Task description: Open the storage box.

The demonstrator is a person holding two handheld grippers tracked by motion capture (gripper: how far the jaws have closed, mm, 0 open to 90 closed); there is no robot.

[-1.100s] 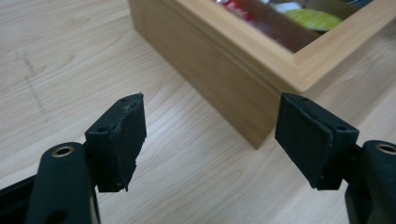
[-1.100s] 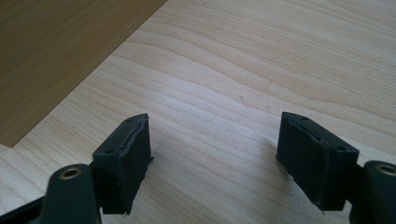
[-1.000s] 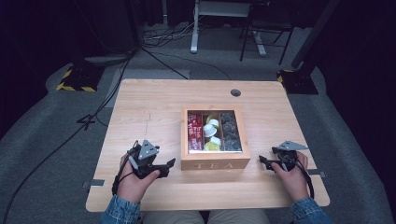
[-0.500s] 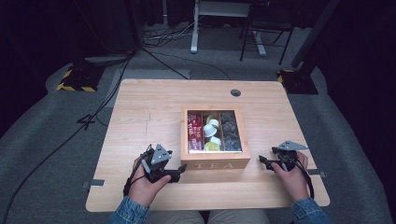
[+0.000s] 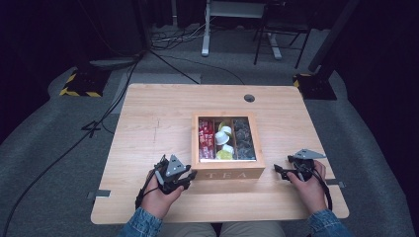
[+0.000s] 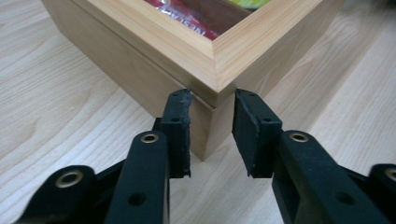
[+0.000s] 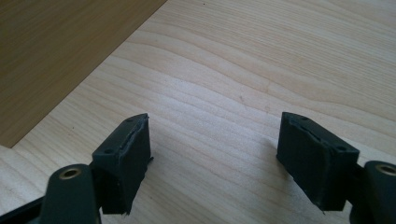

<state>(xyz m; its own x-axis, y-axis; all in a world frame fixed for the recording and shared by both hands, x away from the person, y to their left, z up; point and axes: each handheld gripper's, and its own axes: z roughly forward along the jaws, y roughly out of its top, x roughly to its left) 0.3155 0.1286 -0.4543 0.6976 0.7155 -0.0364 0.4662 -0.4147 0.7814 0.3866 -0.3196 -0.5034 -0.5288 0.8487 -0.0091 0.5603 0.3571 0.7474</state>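
Observation:
A wooden tea box (image 5: 227, 174) with "TEA" on its front stands mid-table, holding red packets, white cups and dark pods. My left gripper (image 5: 190, 177) is at the box's front left corner. In the left gripper view the box (image 6: 140, 42) has that corner between the jaws of the left gripper (image 6: 212, 100). The jaws have just been closing, and the pads now sit against the corner's two faces at the lid seam. My right gripper (image 5: 277, 171) rests on the table right of the box. In its own view the right gripper (image 7: 215, 135) stands open over bare wood.
The light wooden table (image 5: 148, 128) has a round cable hole (image 5: 249, 98) at the back. Dark floor, cables and a chair base lie beyond its far edge. The table's near edge runs just behind both hands.
The left hand has slid right and a little down to the box's front left corner, and its jaws have closed around that corner. The right hand has not moved.

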